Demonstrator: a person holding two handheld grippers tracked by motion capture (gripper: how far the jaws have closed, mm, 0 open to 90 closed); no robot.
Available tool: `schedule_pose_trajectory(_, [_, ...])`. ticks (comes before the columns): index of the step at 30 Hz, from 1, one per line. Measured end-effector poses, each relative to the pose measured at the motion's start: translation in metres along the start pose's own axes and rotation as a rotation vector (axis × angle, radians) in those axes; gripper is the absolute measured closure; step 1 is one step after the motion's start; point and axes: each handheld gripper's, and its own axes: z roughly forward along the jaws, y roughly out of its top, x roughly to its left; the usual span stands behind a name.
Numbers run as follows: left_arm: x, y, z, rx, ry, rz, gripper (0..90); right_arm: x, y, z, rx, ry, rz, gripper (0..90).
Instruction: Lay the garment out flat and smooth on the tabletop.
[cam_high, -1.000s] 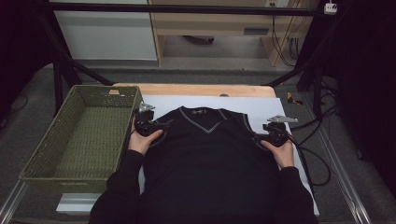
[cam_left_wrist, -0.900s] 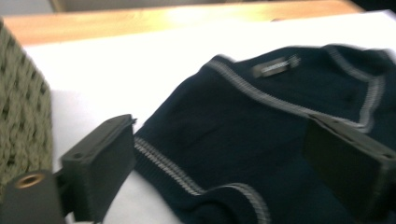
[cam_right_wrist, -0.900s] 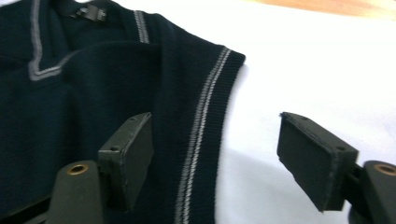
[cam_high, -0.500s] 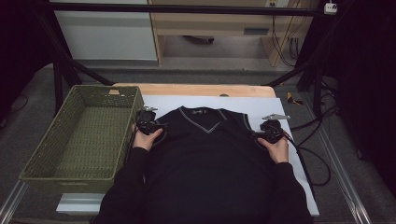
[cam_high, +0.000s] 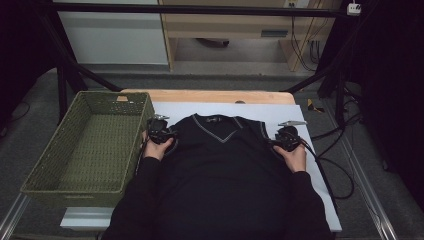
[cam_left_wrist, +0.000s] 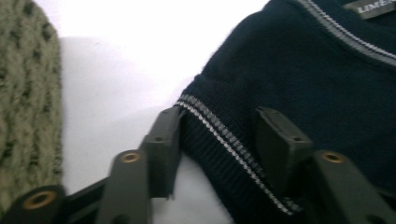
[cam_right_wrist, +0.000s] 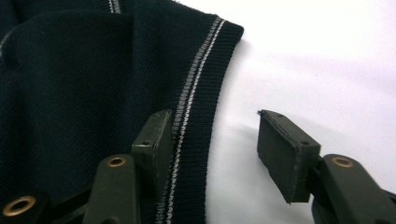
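A dark sleeveless sweater (cam_high: 220, 150) with grey-striped trim is laid flat on the white sheet (cam_high: 260, 112) that covers the table, collar toward 12 o'clock in the high view. A green woven basket (cam_high: 87, 150) is set at the sweater's 9 o'clock, just beside it.

The left gripper (cam_high: 160, 132) is positioned at the sweater's left armhole, held by the left hand (cam_high: 157, 149). In the left gripper view the left gripper (cam_left_wrist: 219, 140) is seen with its jaws parted wide. The ribbed, striped armhole edge (cam_left_wrist: 219, 135) is straddled by the two jaws: one jaw is set on the white sheet against the edge, the other rests on the dark knit. The fabric between them is not clamped. The basket wall (cam_left_wrist: 28, 93) appears at 9 o'clock in that view.

The right gripper (cam_high: 287, 139) is positioned at the right armhole, held by the right hand (cam_high: 292, 157). In the right gripper view the right gripper (cam_right_wrist: 212, 144) is also parted wide. One jaw is set on the knit just beside the striped armhole band (cam_right_wrist: 196, 93); the other is set over bare white sheet, apart from the cloth. Nothing is clamped
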Motion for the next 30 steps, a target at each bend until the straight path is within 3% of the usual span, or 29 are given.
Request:
schedule_pose_trajectory(4, [-0.001, 0.0, 0.0, -0.006, -0.029, -0.007, 66.6, 0.002, 0.002, -0.001, 0.012, 0.014, -0.012, 46.9])
schedule_pose_trajectory(7, [-0.001, 0.0, 0.001, -0.01, -0.046, -0.011, 72.5, 0.003, 0.003, -0.001, 0.003, 0.036, 0.007, 43.9])
schedule_pose_trajectory(9, [-0.001, 0.0, 0.001, -0.012, -0.049, -0.014, 74.7, 0.004, 0.002, 0.001, 0.015, 0.03, -0.015, 43.8])
schedule_pose_trajectory(11, [-0.002, 0.0, 0.001, -0.014, -0.049, -0.013, 76.2, 0.006, 0.003, 0.003, 0.027, 0.038, -0.008, 48.5])
schedule_pose_trajectory(15, [-0.001, 0.001, 0.001, -0.02, -0.057, -0.014, 77.8, 0.01, 0.004, 0.002, 0.047, 0.066, 0.002, 68.9])
schedule_pose_trajectory(17, [-0.001, 0.001, 0.0, -0.026, -0.063, -0.014, 78.6, 0.01, 0.005, 0.002, 0.059, 0.088, 0.031, 78.0])
schedule_pose_trajectory(21, [-0.001, 0.005, -0.005, -0.061, -0.07, -0.002, 79.3, 0.01, 0.007, 0.001, 0.069, 0.087, 0.024, 84.3])
schedule_pose_trajectory(23, [-0.002, 0.011, -0.01, -0.084, -0.069, 0.012, 79.8, 0.008, 0.008, -0.003, 0.042, 0.062, 0.006, 85.1])
schedule_pose_trajectory(30, [-0.006, 0.054, -0.031, -0.172, -0.061, 0.078, 80.1, -0.005, 0.025, -0.033, -0.124, 0.02, 0.05, 85.8])
